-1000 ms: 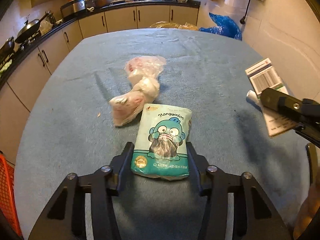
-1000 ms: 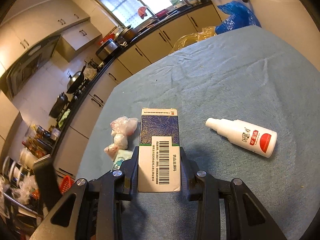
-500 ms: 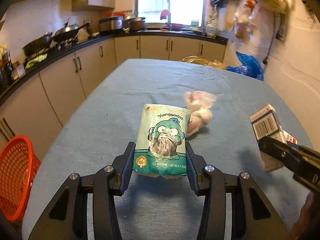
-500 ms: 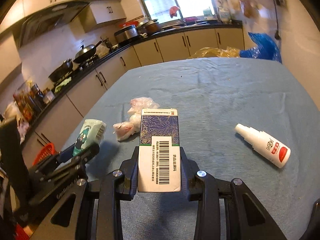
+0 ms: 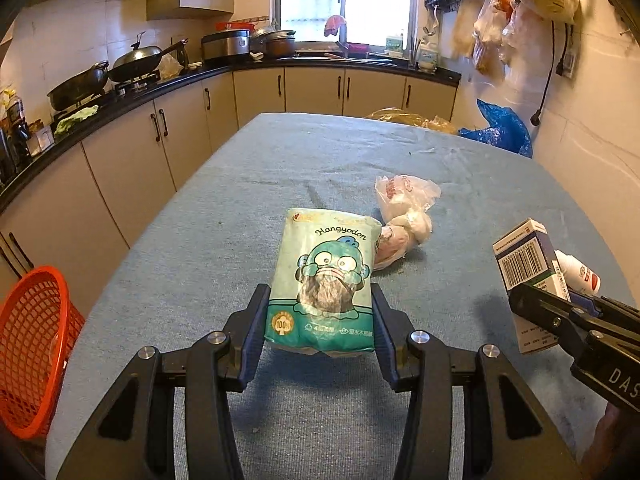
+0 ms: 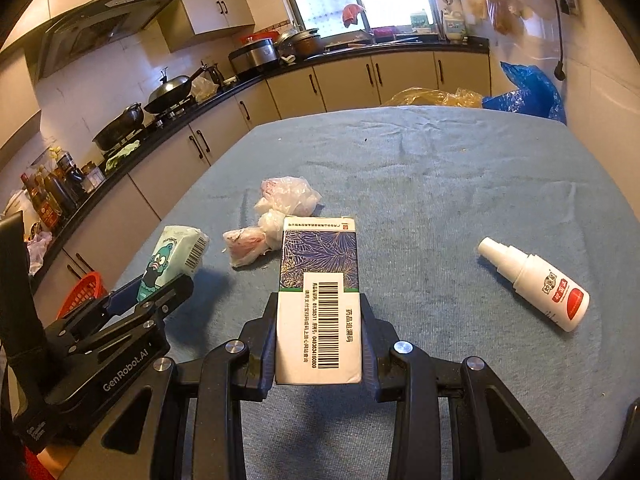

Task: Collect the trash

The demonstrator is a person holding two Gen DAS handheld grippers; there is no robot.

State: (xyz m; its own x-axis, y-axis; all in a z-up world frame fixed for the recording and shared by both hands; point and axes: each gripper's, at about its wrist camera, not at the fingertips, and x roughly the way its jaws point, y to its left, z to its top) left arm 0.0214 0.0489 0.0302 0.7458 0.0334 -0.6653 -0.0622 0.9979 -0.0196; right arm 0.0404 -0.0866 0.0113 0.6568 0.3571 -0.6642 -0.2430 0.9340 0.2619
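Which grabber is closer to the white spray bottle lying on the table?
Right. The right gripper with its box hovers just left of the spray bottle; the left gripper with the tissue pack sits farther left.

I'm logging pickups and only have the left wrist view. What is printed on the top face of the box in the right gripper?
Observer: The box has a dark leaf pattern above a white barcode label.
Operator: Is the spray bottle touching it?
Observer: No, the spray bottle lies apart, on the blue tablecloth.
Operator: Anything on the tissue pack's side?
Observer: The tissue pack, held by the left gripper, has a barcode there.
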